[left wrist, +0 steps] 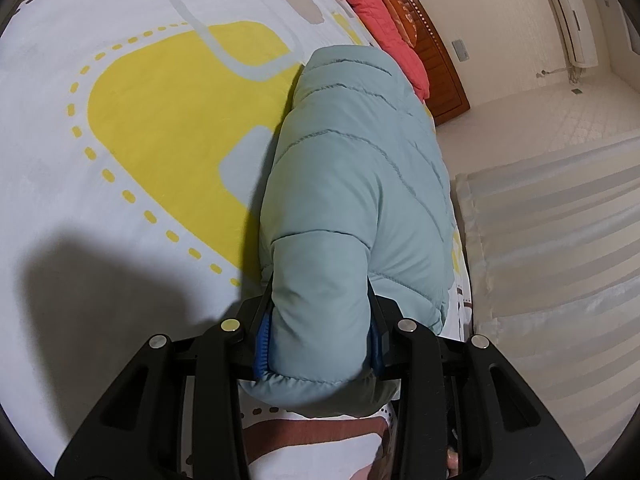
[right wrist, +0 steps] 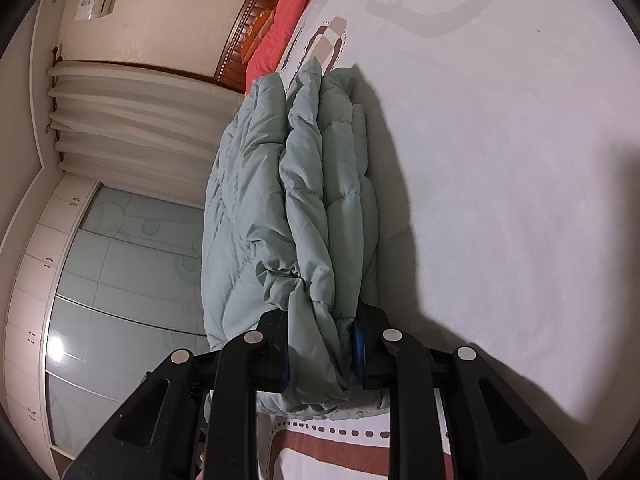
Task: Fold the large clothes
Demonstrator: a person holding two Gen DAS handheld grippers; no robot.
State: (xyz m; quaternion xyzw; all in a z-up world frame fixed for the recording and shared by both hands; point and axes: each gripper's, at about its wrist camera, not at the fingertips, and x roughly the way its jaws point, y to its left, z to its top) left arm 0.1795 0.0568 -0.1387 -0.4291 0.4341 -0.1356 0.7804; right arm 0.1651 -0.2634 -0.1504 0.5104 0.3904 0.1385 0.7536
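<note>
A pale blue-green quilted puffer jacket (left wrist: pixel 352 160) lies along the edge of a bed with a white, yellow and brown patterned cover (left wrist: pixel 132 120). My left gripper (left wrist: pixel 320 340) is shut on a folded sleeve end of the jacket, its blue pads pressed on both sides. In the right wrist view the jacket (right wrist: pixel 288 184) shows as several stacked layers. My right gripper (right wrist: pixel 320 352) is shut on the bunched edge of those layers, just above the bed cover (right wrist: pixel 500 160).
A coral-red garment (left wrist: pixel 380 28) lies near the dark wooden headboard (left wrist: pixel 440 60). White curtains (right wrist: pixel 132 120) and a wardrobe with glass doors (right wrist: pixel 120 280) stand beside the bed. An air conditioner (left wrist: pixel 568 20) stands at the far wall above a tiled floor.
</note>
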